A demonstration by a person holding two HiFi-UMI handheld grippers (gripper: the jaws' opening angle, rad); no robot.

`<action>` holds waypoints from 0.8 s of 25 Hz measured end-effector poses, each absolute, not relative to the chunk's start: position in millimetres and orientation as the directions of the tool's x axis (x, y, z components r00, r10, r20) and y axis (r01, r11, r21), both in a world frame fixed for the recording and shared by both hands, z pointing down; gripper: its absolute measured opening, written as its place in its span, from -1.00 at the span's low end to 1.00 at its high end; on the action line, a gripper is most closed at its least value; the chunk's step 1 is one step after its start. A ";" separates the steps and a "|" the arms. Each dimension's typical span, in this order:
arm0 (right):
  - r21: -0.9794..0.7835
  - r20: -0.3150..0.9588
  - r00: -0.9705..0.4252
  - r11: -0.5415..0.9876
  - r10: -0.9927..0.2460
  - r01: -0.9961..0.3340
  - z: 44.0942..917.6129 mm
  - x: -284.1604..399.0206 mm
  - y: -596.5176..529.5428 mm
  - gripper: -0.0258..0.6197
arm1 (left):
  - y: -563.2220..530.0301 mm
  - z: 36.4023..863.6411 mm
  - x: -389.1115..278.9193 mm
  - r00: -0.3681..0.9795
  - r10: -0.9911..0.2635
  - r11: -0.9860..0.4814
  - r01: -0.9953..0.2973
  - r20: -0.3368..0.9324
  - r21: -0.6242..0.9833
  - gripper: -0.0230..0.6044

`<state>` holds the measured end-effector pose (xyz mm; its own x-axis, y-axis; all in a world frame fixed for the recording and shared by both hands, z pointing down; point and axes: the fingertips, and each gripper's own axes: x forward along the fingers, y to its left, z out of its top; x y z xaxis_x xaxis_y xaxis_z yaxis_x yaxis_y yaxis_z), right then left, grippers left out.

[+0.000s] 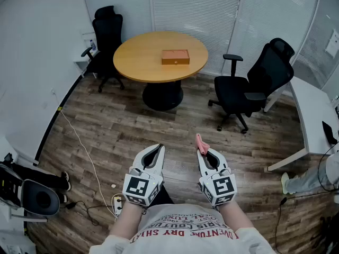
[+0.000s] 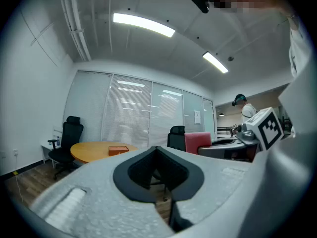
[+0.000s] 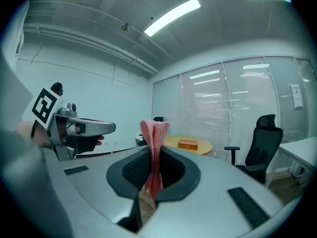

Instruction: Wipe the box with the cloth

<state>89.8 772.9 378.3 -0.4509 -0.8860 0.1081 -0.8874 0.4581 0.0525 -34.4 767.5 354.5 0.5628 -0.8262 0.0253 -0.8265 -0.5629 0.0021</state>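
Right gripper (image 1: pixel 204 152) pinches the cloth (image 1: pixel 200 140); left gripper (image 1: pixel 158 148) is pressed together, empty. The box (image 1: pixel 175 56) sits far off on the table (image 1: pixel 139 62), so an approach looks needed first.

Head view looks steeply down from standing height, both gripper views look level along their jaws, all sharing far table (image 1: pixel 139 60) and box (image 1: pixel 175 56).
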 end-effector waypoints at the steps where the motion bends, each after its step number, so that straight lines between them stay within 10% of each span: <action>1: 0.052 0.106 -0.451 0.458 -0.886 -0.888 378.5 89.6 771.3 -0.83 | 765.6 355.3 -35.3 0.562 -0.827 -0.562 -0.827 0.029 0.002 -0.90; 20: 0.010 0.160 -0.425 0.432 -0.891 -0.902 397.4 91.8 716.1 -0.83 | 708.2 384.8 -40.9 0.572 -0.814 -0.566 -0.820 0.097 0.083 -0.90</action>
<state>91.8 716.1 397.4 -0.4247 -0.8912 0.1595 -0.9020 0.4317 0.0101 -40.9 708.2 384.8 0.5722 -0.8144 0.0965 -0.8200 -0.5662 0.0831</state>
